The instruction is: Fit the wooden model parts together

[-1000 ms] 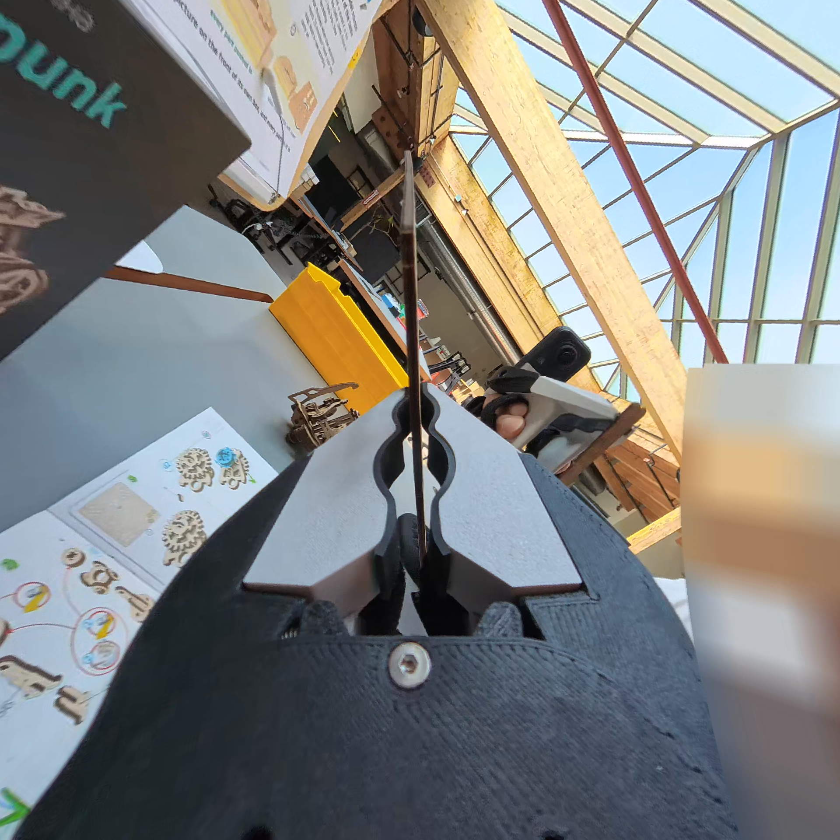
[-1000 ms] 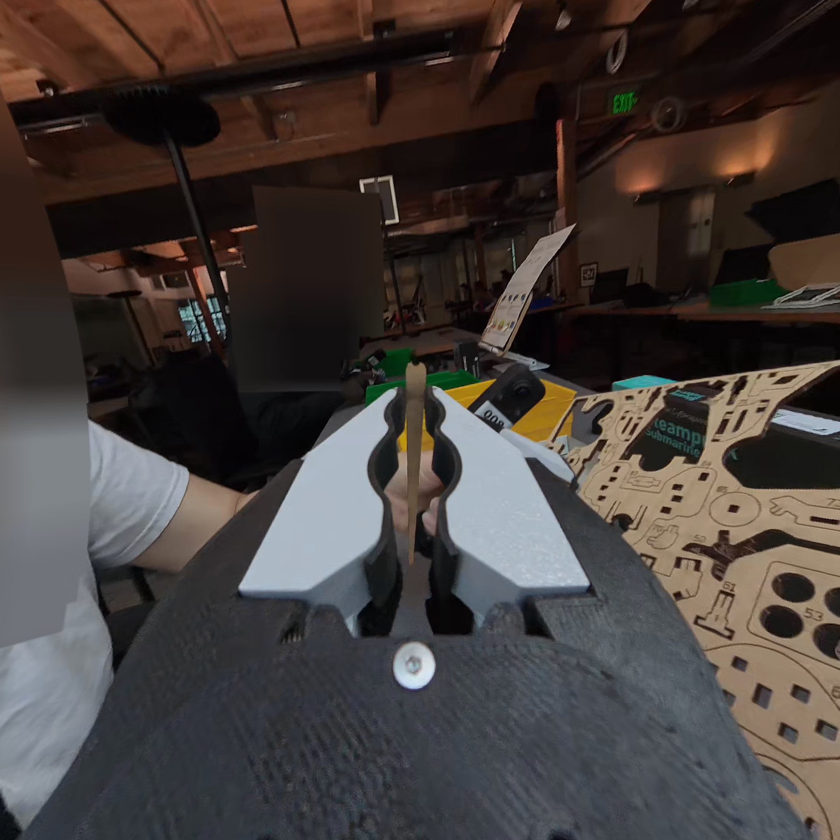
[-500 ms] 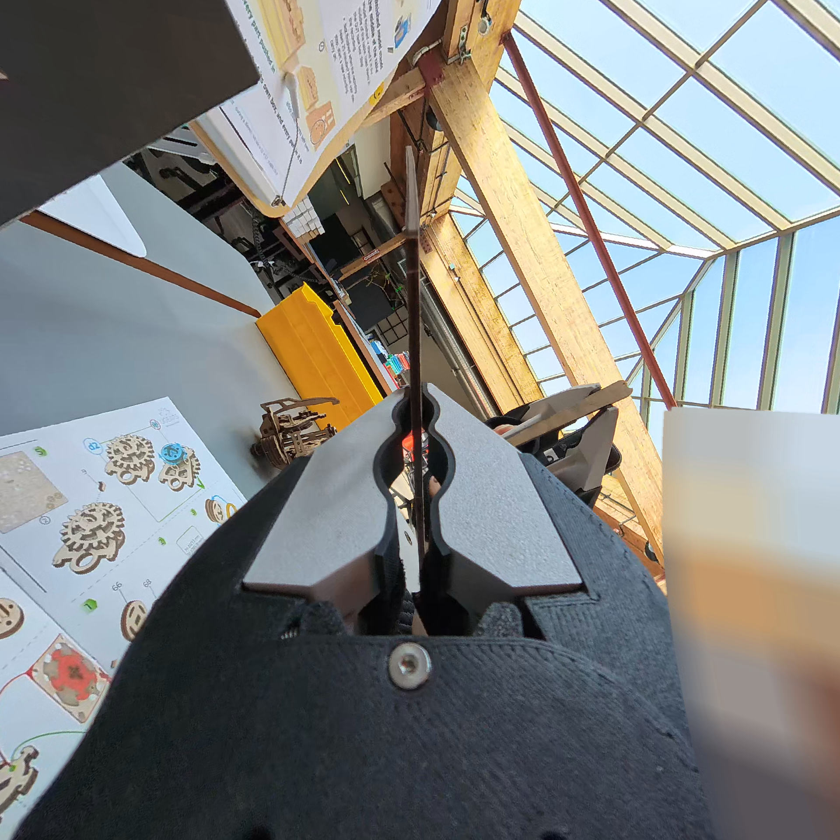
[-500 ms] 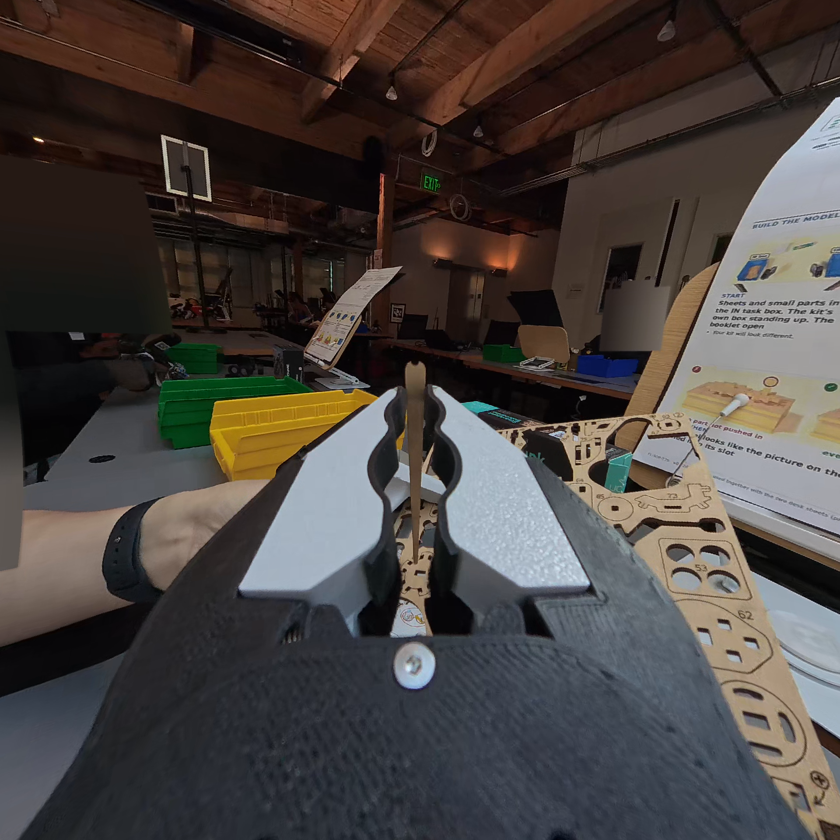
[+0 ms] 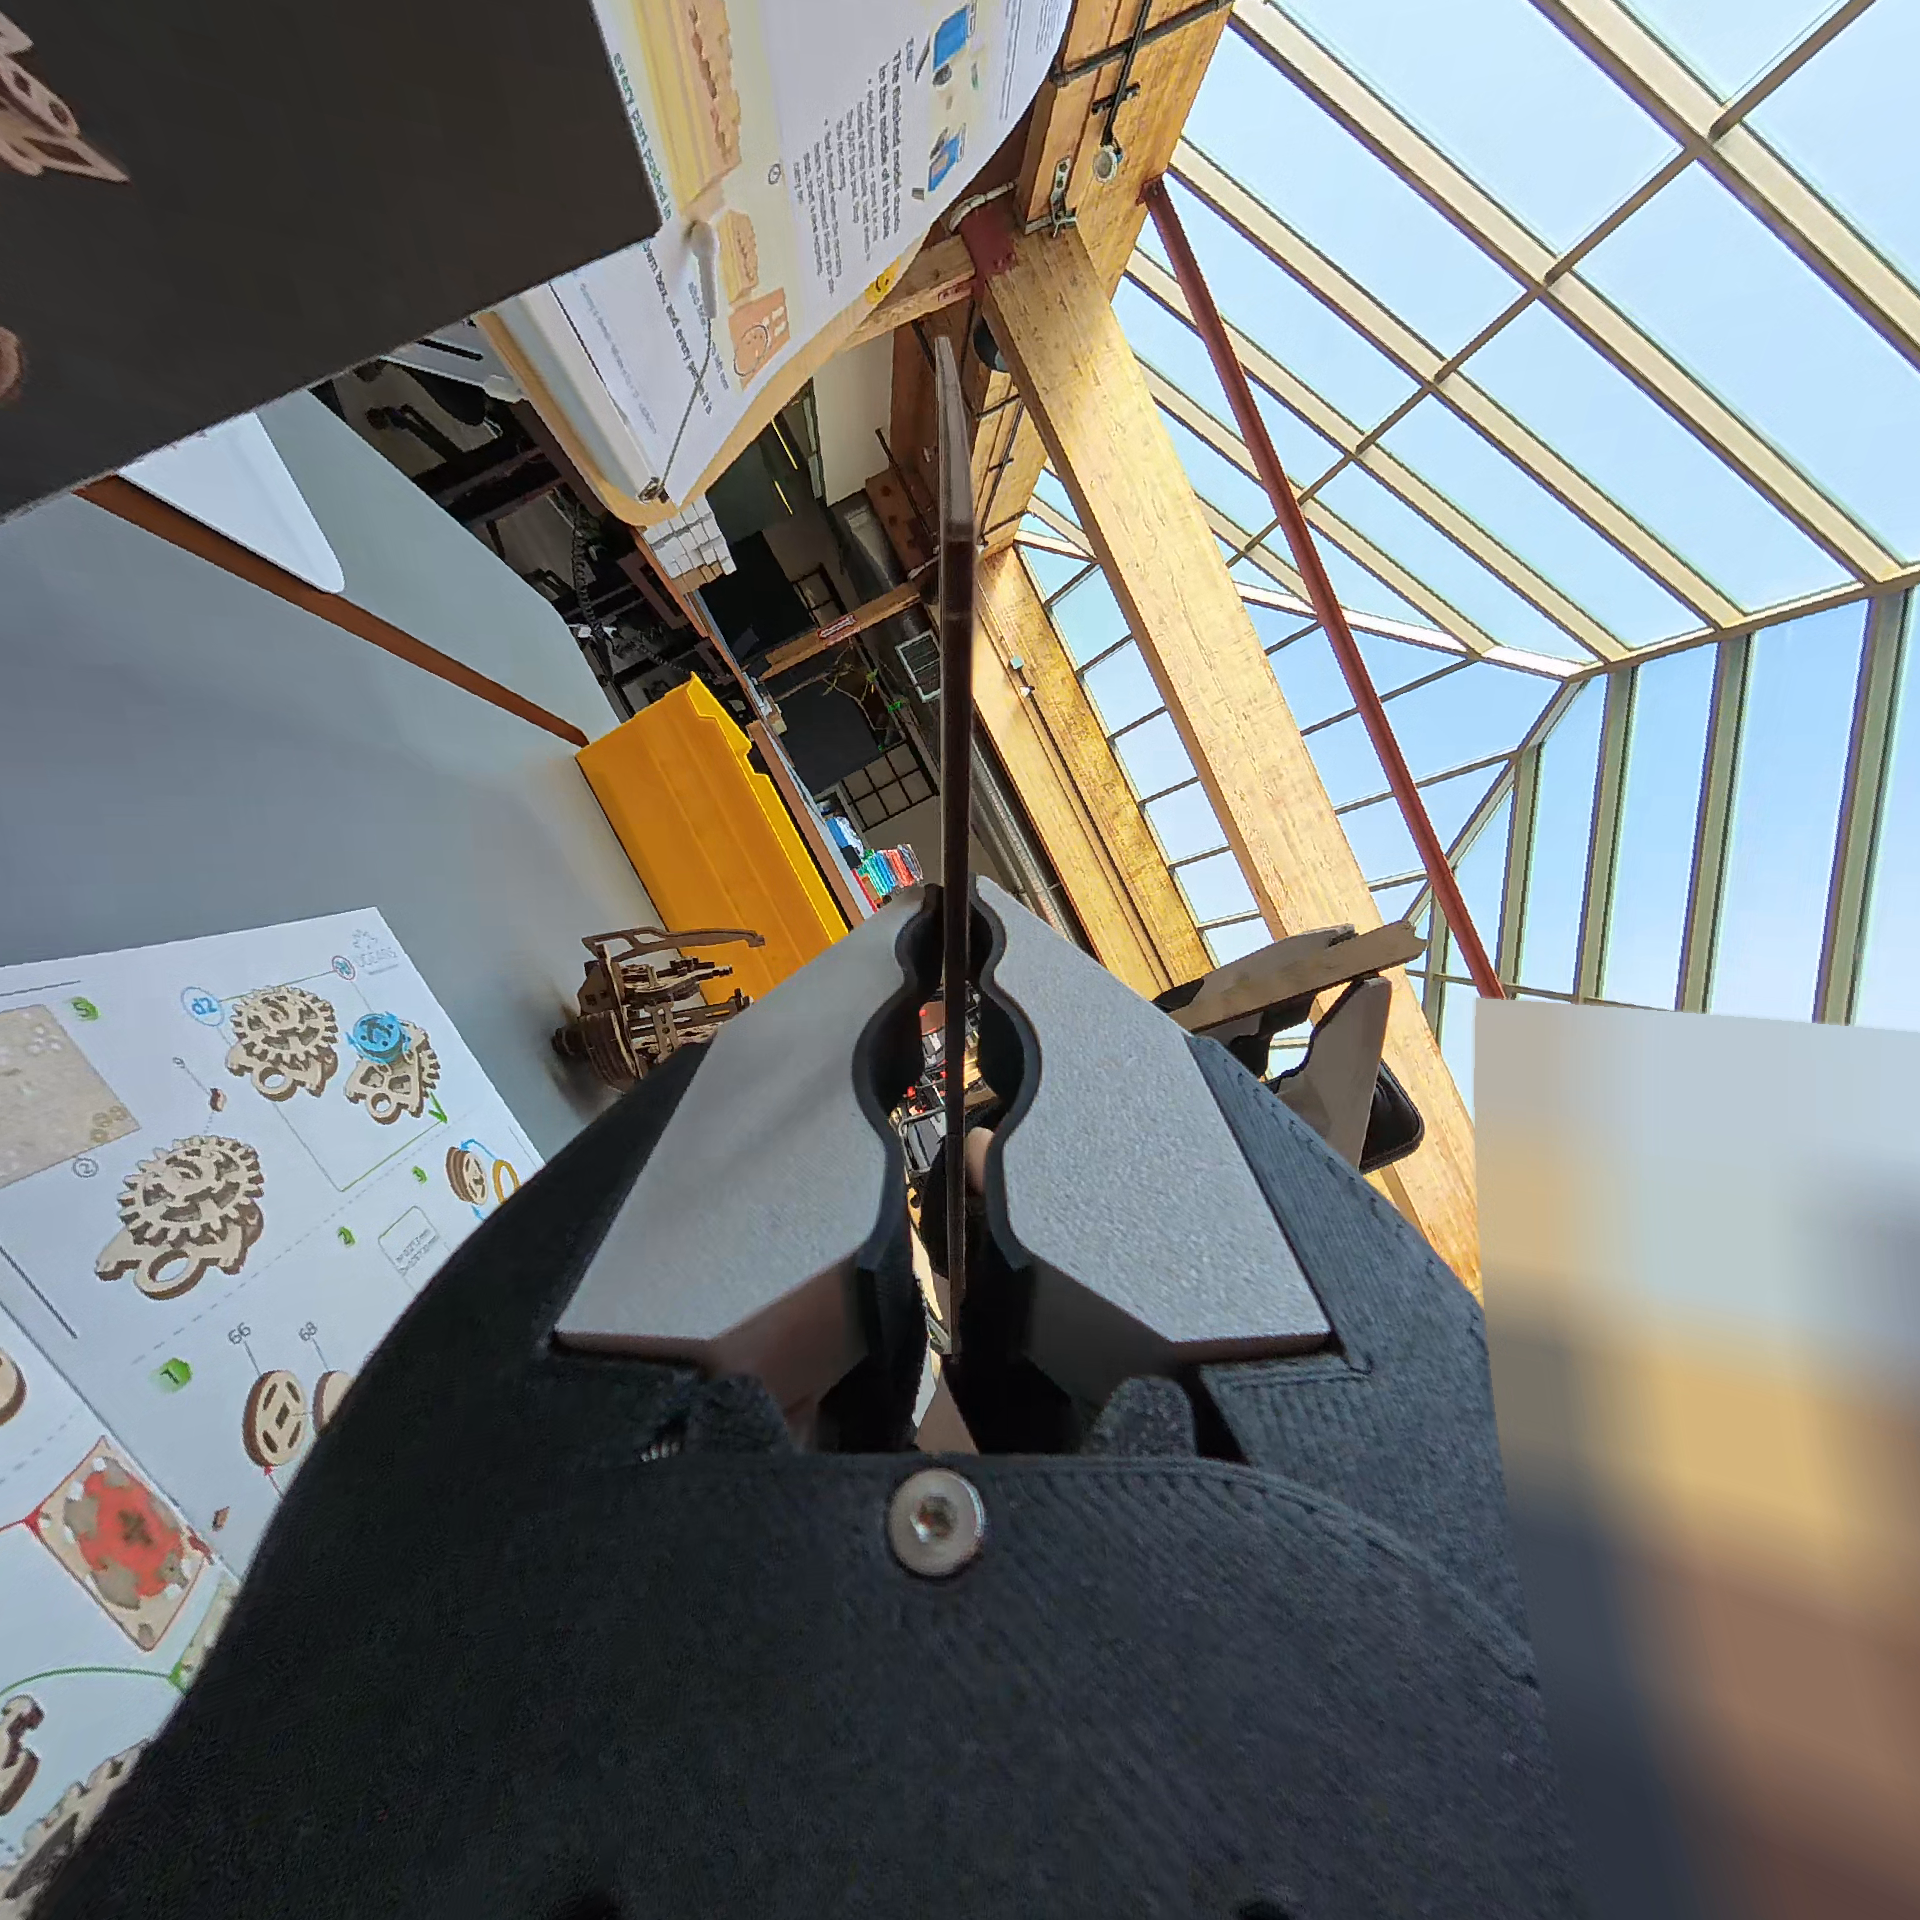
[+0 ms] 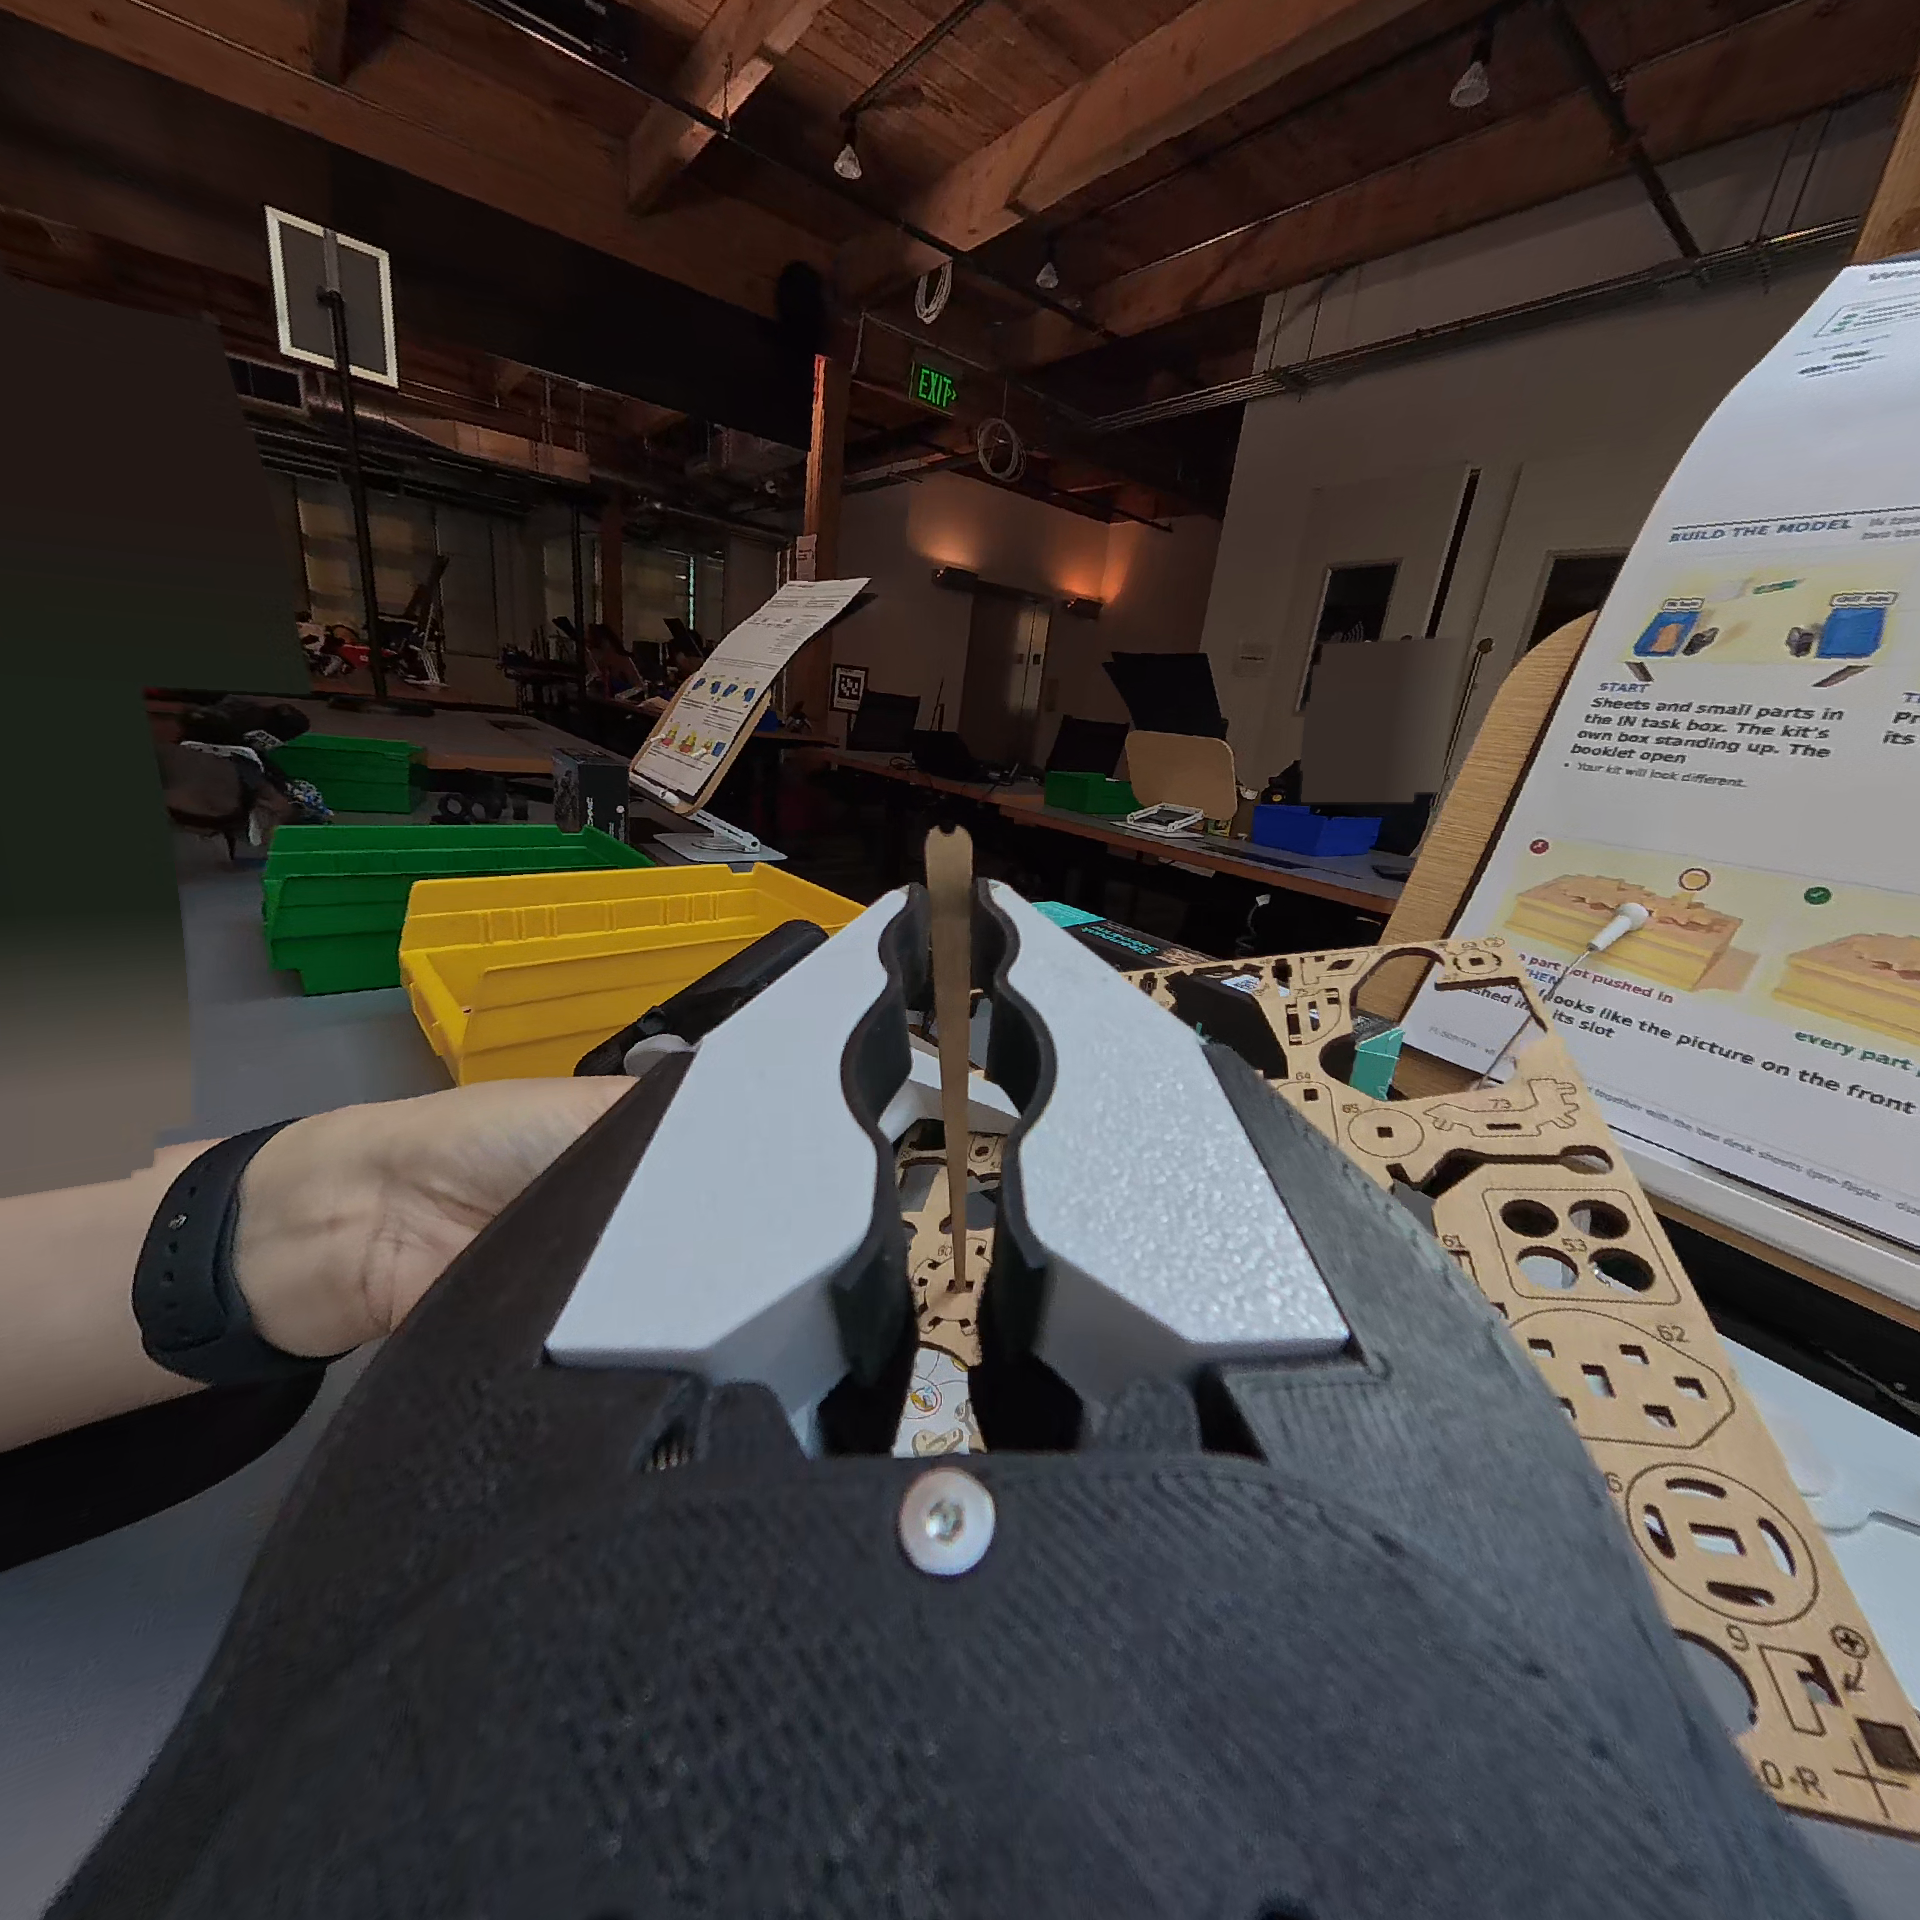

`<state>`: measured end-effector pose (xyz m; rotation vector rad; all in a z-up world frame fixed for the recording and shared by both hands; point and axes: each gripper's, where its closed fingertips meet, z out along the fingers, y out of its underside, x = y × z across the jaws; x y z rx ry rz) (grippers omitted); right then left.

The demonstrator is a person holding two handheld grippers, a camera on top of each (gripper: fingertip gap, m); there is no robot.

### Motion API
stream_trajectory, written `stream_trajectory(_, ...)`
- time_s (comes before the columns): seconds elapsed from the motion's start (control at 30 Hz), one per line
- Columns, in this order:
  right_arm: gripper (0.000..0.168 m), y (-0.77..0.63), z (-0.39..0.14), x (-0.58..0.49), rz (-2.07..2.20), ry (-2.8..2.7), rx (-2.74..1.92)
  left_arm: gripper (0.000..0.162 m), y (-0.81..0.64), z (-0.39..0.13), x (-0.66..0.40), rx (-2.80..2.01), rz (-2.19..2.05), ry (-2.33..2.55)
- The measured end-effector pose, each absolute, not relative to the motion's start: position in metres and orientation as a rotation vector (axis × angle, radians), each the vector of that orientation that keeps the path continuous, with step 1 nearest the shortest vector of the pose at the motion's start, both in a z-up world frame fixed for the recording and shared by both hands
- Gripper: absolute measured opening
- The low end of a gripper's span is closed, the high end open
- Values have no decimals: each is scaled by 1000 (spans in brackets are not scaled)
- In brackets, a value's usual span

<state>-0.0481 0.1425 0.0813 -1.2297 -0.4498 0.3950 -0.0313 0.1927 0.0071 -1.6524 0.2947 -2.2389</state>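
grey fingers of the left gripper are pinched on a thin dark wooden sheet, seen edge-on, which stands straight up from between them against the skylight. past the tips, to the right, the right gripper shows farther off with a pale flat wooden part clamped in it. left of the tips a small half-built wooden model sits on the grey table, just in front of a yellow bin, with the open instruction booklet lying nearer the camera. in the right wrist view the right gripper is closed narrowly on that thin pale wooden part, also edge-on and sticking up just beyond the tips. below and to its right a laser-cut plywood sheet with many pieces already punched out leans across the table, close to an instruction board on a wooden stand. to the left a hand with a black wristband lies beside the gripper, and behind it stand a yellow bin and green bins.
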Motion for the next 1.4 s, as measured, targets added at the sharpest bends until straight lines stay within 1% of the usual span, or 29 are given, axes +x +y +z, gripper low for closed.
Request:
stream_trajectory(0.3,6,137,87,-45,323,-387,-1163,0,192,12,-32,-1630,-2237,268)
stream_trajectory(0.97,6,128,93,-43,340,-334,-1073,0,192,17,-34,-1583,-2287,159)
stream_trajectory(1.1,6,126,93,-54,335,-451,-1083,0,189,18,-32,-1589,-2337,208)
stream_trajectory(1.23,6,131,93,-59,434,-568,-1199,0,187,19,-31,-1598,-2350,301)
stream_trajectory(1.4,7,125,78,-72,541,-802,-1331,0,183,14,-29,-1636,-2347,424)
